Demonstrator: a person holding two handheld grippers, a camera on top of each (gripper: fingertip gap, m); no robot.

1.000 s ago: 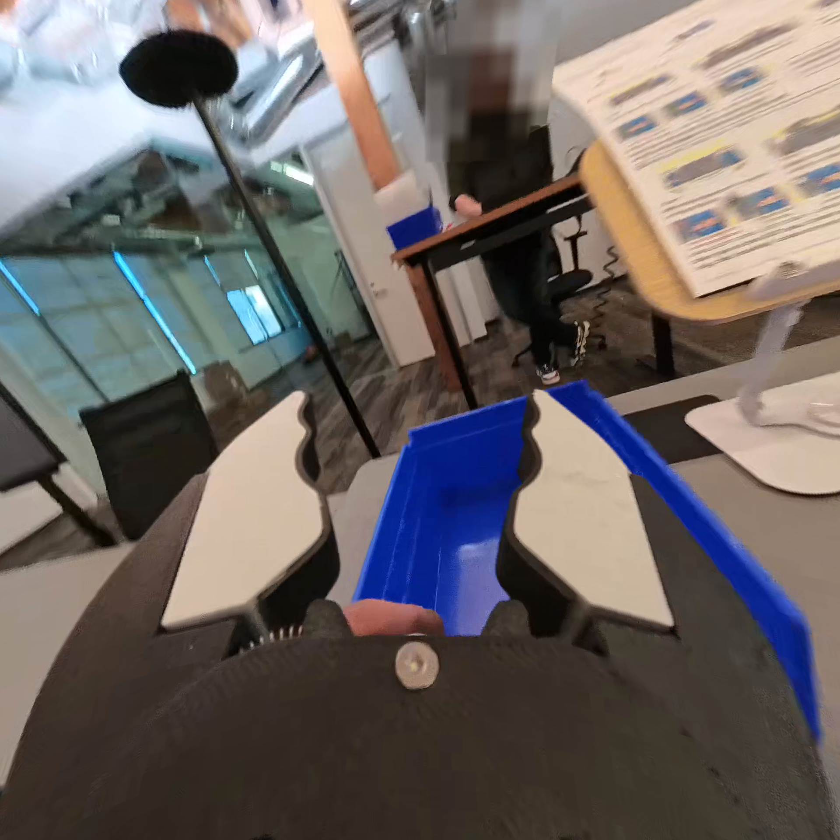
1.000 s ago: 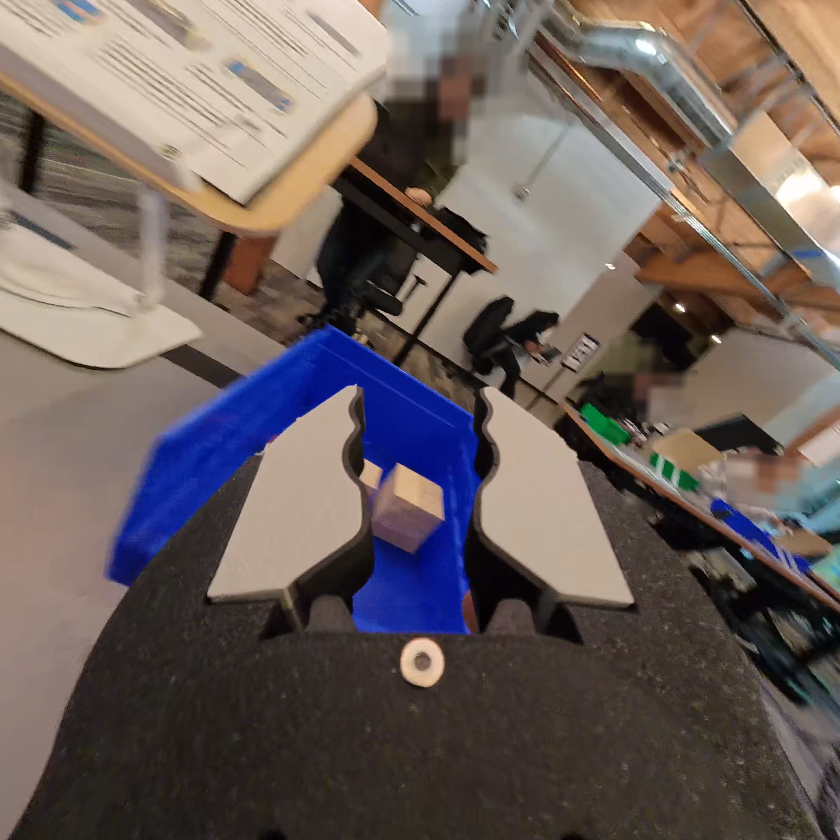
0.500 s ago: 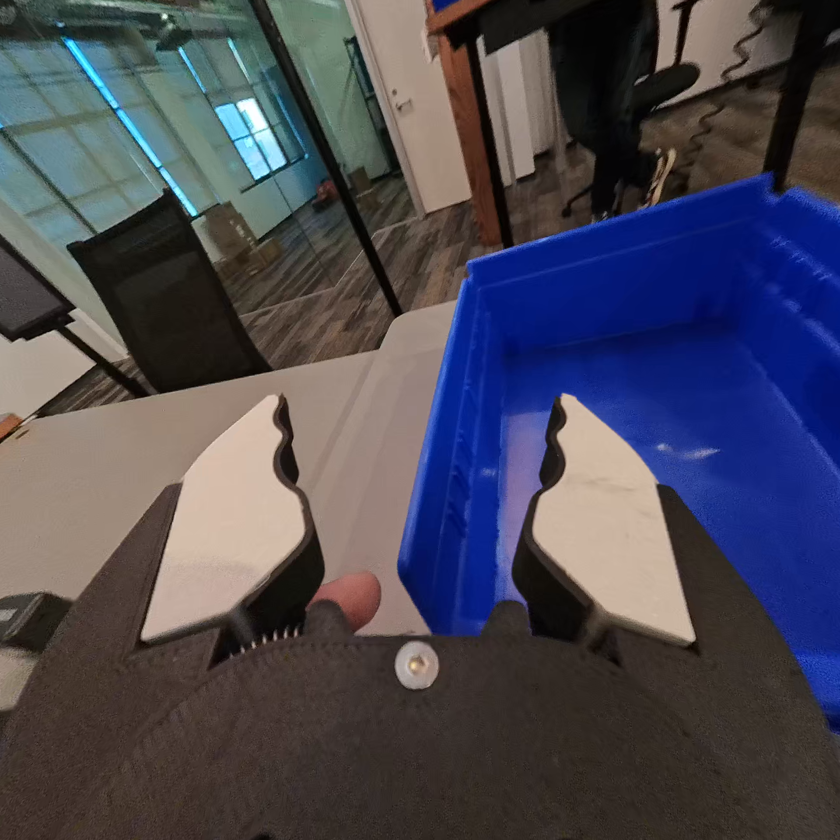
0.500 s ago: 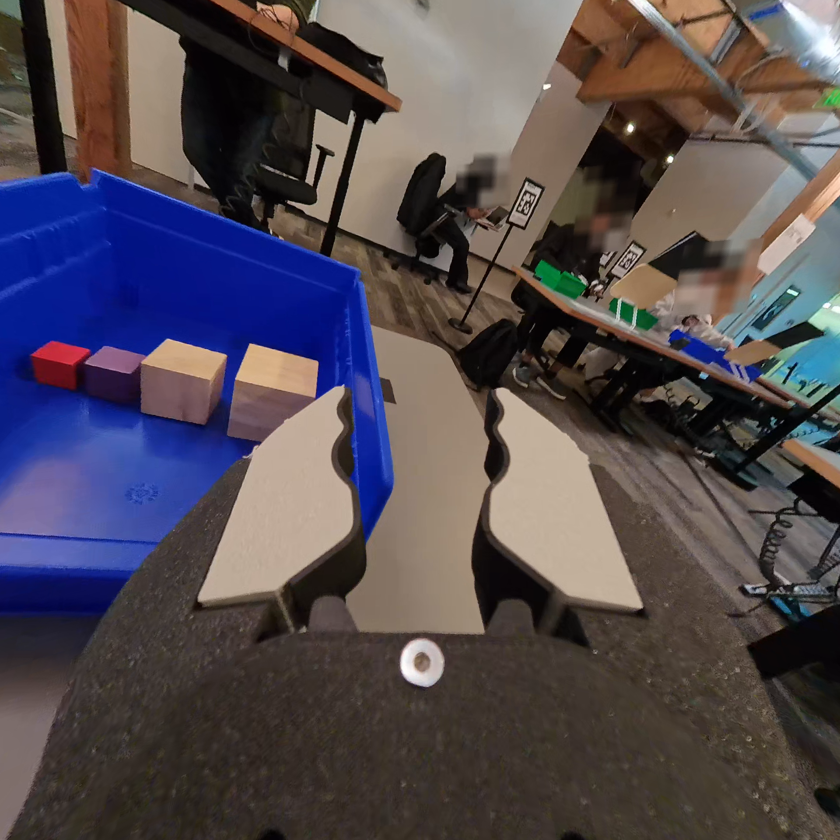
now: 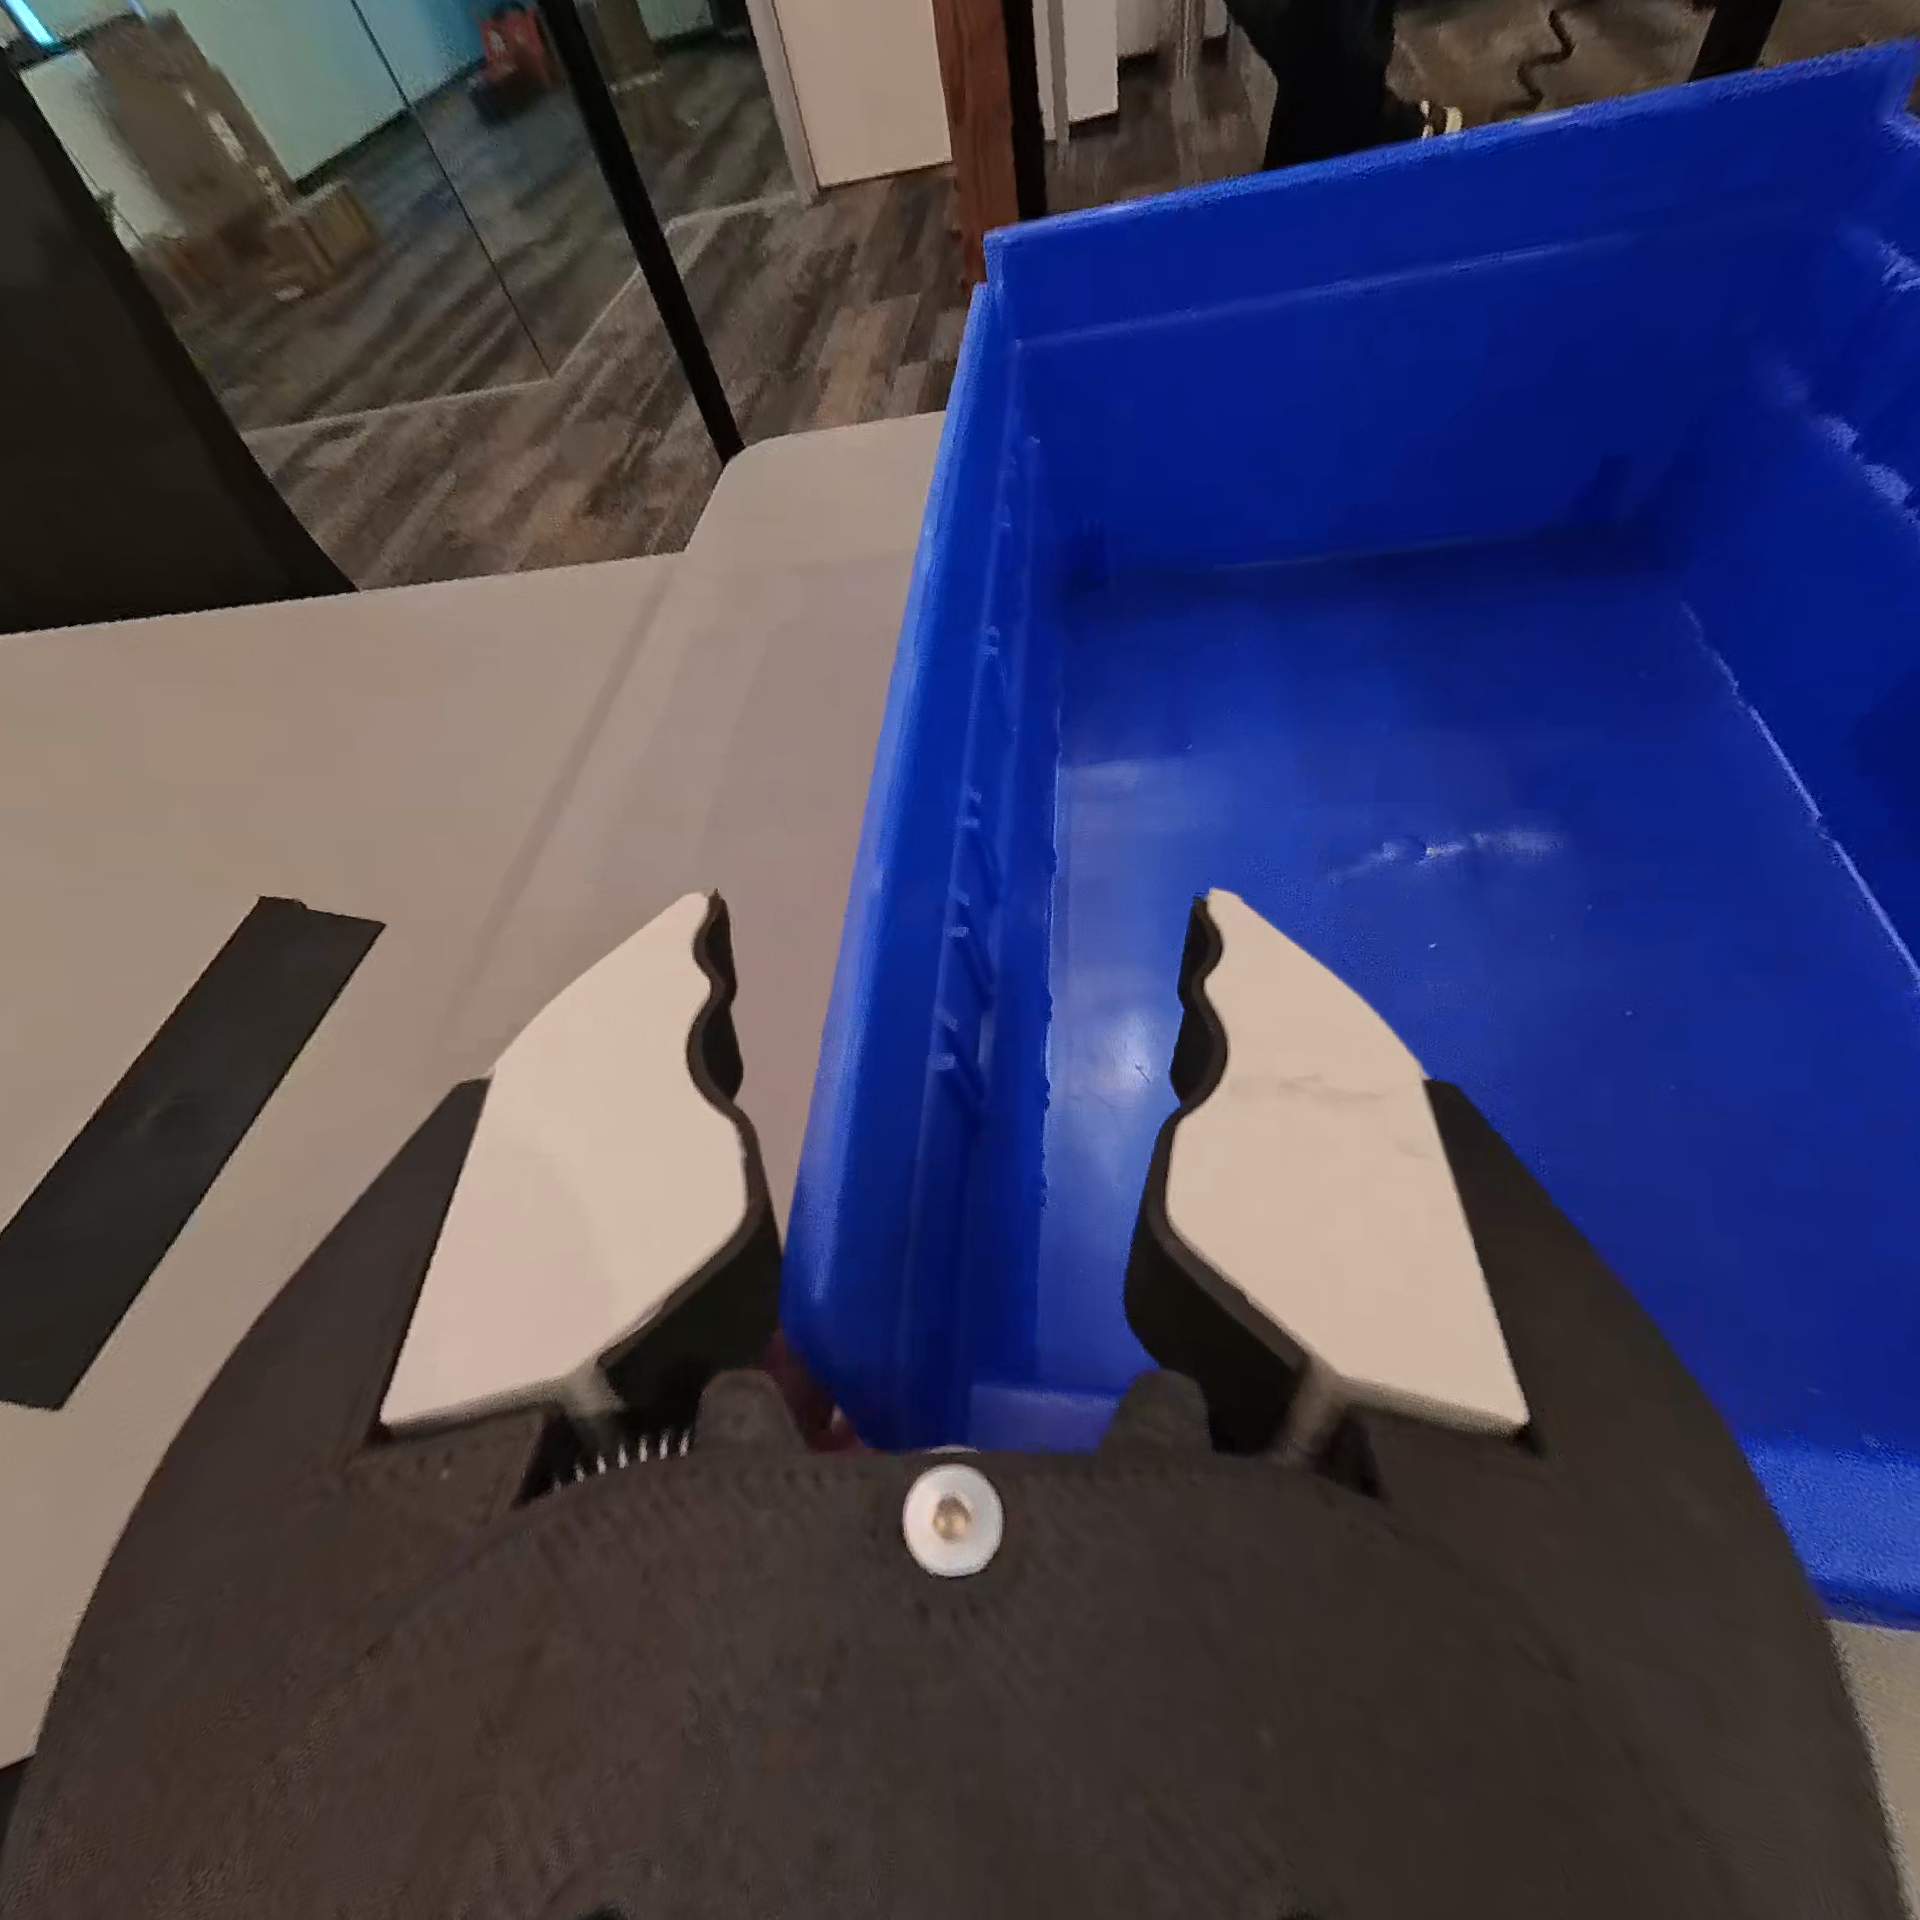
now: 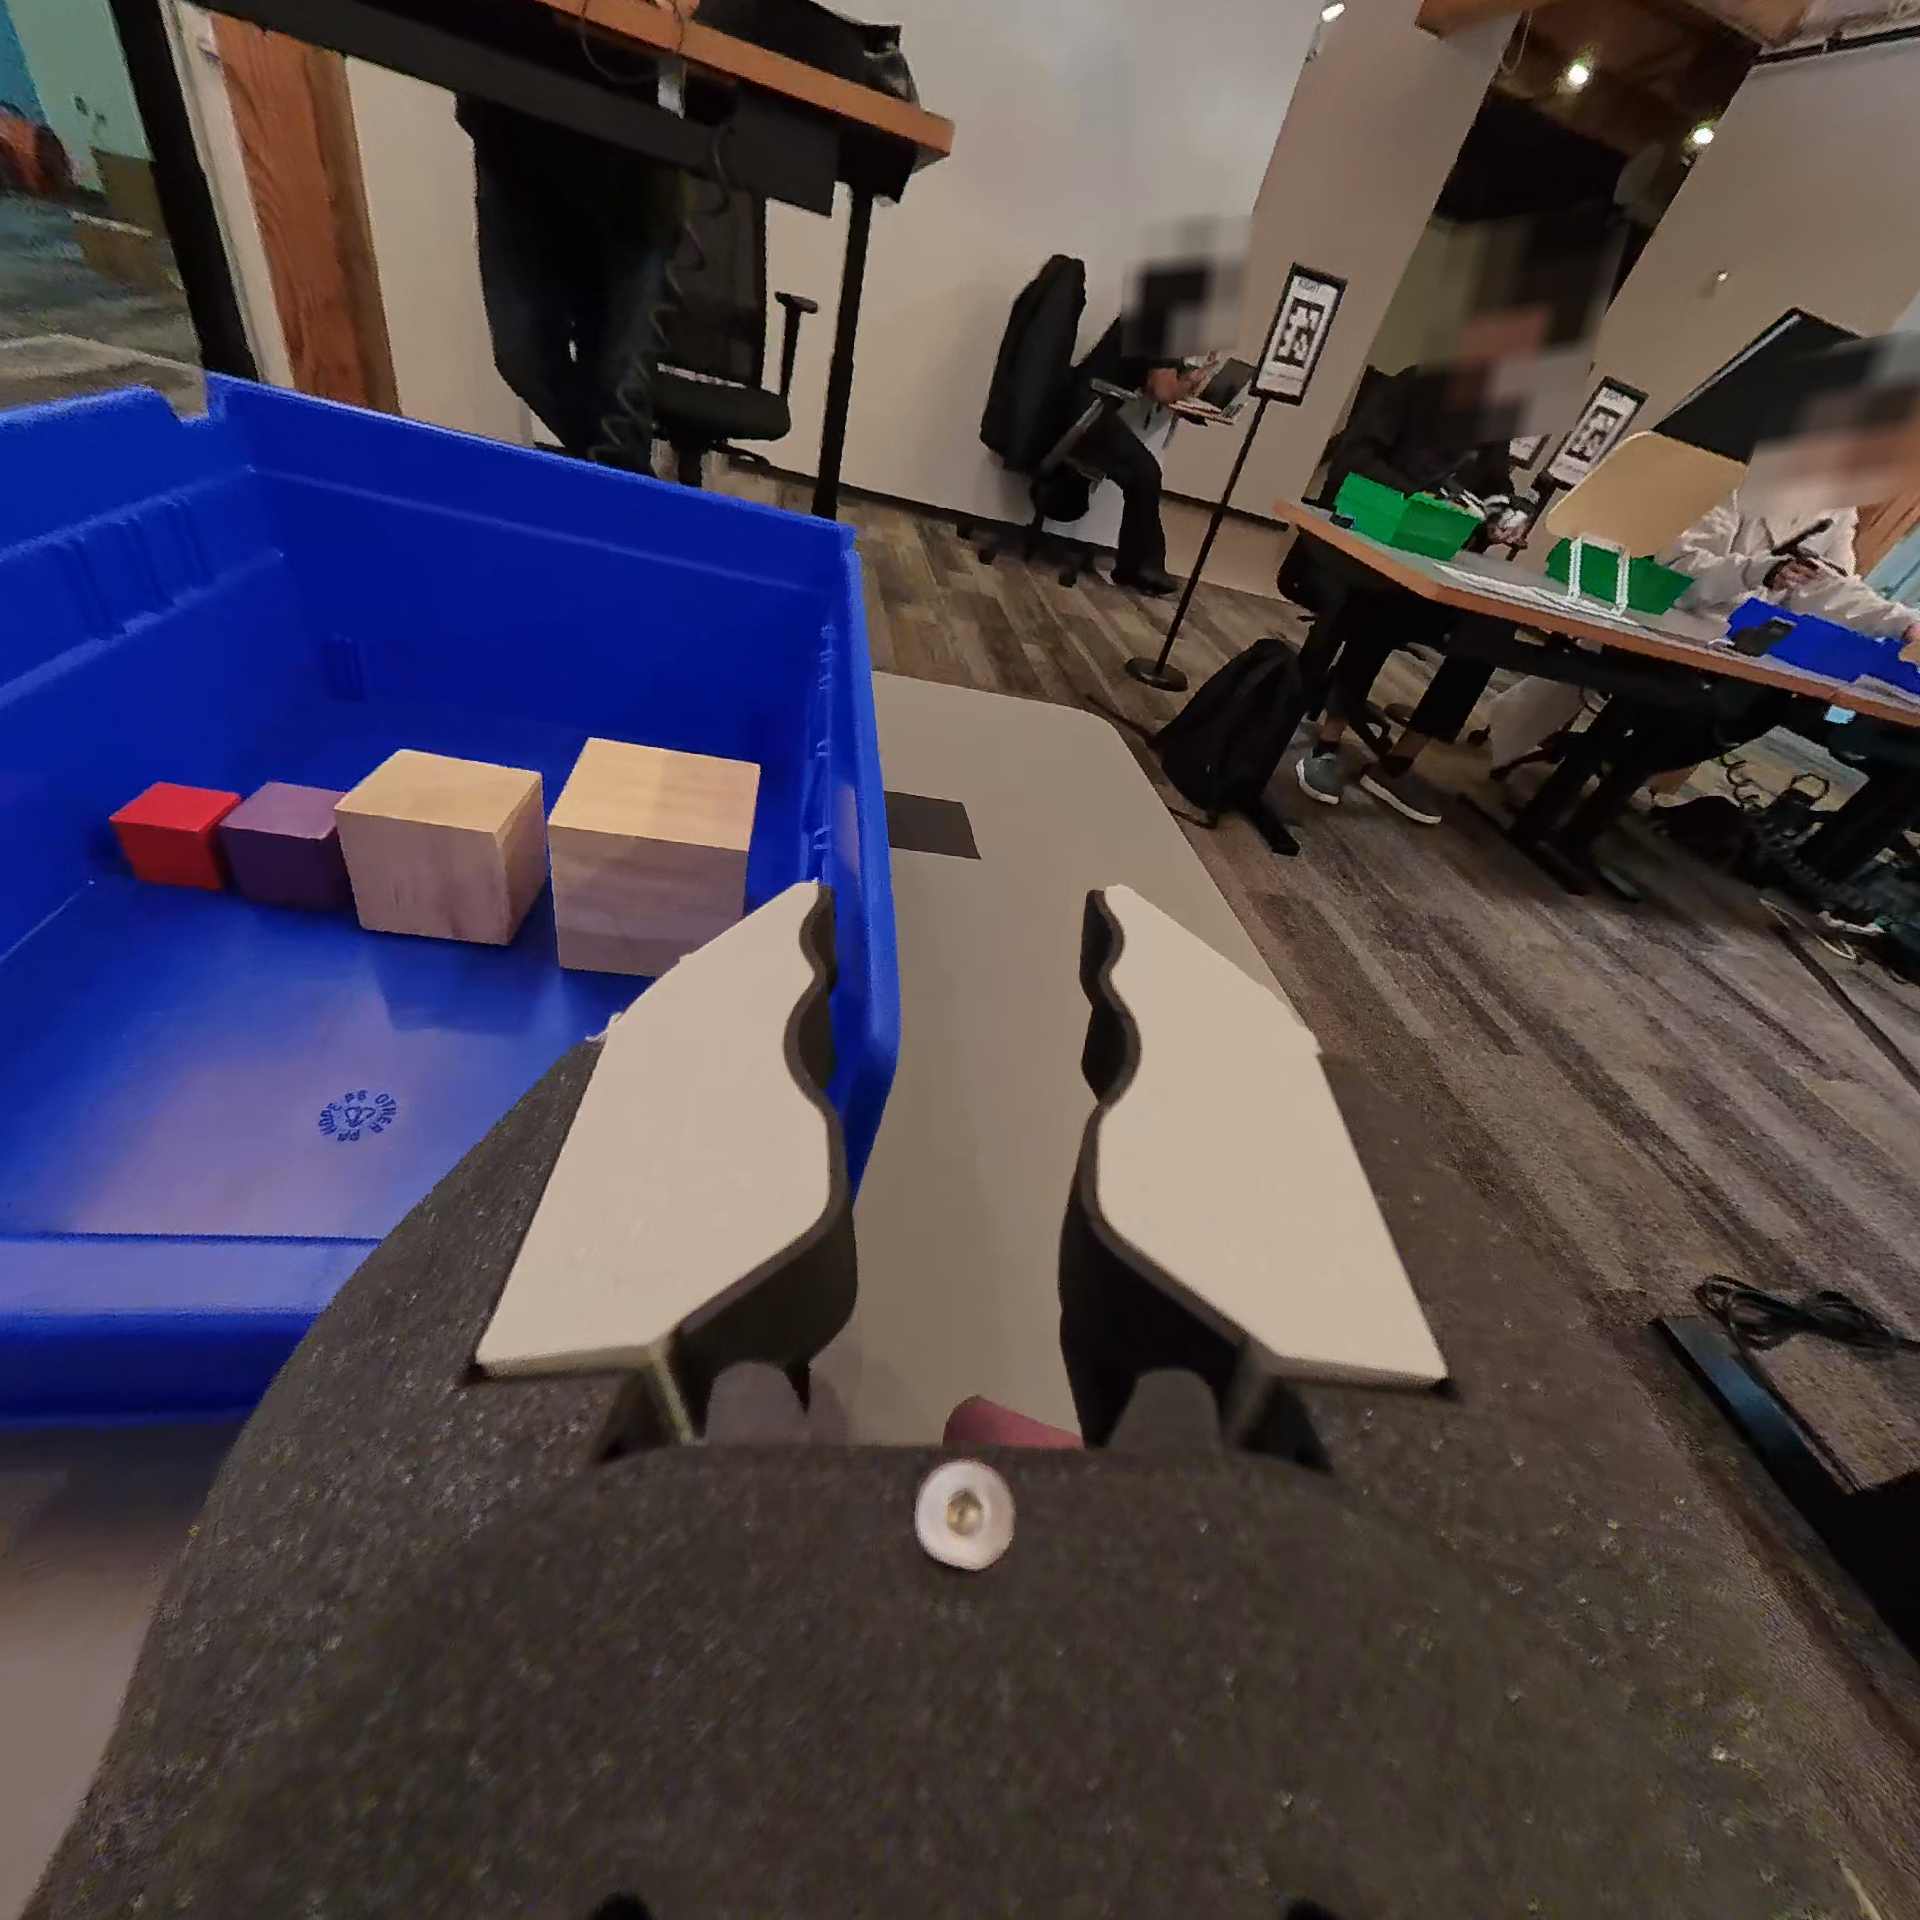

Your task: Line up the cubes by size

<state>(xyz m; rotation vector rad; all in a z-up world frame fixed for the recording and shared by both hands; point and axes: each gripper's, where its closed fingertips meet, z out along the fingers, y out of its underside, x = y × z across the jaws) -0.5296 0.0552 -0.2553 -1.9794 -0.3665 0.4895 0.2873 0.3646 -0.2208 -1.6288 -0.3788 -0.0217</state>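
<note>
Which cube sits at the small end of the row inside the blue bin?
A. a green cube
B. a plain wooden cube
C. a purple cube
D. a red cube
D: in the right wrist view the red cube is the smallest, at the left end of the row in the blue bin, next to the purple cube.

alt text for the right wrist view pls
Four cubes sit in a row inside a blue bin, growing rightward: red cube, purple cube, then two wooden cubes. The open, empty right hand-held gripper hovers over the grey table beside the bin.
</note>
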